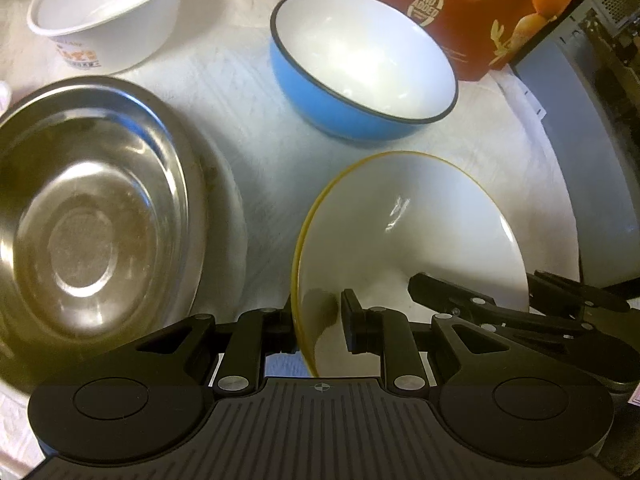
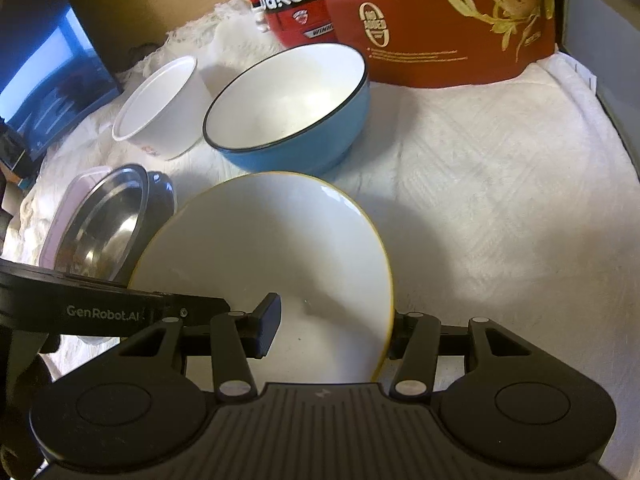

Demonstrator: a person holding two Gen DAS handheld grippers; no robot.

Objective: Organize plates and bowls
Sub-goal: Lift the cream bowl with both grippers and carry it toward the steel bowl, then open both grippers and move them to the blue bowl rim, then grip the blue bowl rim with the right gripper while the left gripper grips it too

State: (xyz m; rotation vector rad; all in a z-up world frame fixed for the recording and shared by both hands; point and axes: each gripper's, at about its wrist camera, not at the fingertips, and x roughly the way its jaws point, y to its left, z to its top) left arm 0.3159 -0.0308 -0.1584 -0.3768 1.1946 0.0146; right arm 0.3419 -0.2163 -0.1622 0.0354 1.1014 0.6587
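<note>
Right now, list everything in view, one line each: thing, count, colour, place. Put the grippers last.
yellow-rimmed plate: one, white with a yellow edge, nearest, tilted, gripped at both sides.
blue bowl: one, blue outside and white inside, dark rim, behind the plate.
white tub: one, white with a printed label, left of the blue bowl.
steel bowl: one, silver, left of the plate, sitting on other dishes.
red carton: one, red with fruit print, at the back.
red toy: one, red, beside the carton.
white cloth: one, covering the table.
left gripper: black, shut on the plate's left edge.
right gripper: black, shut on the plate's right edge.
</note>
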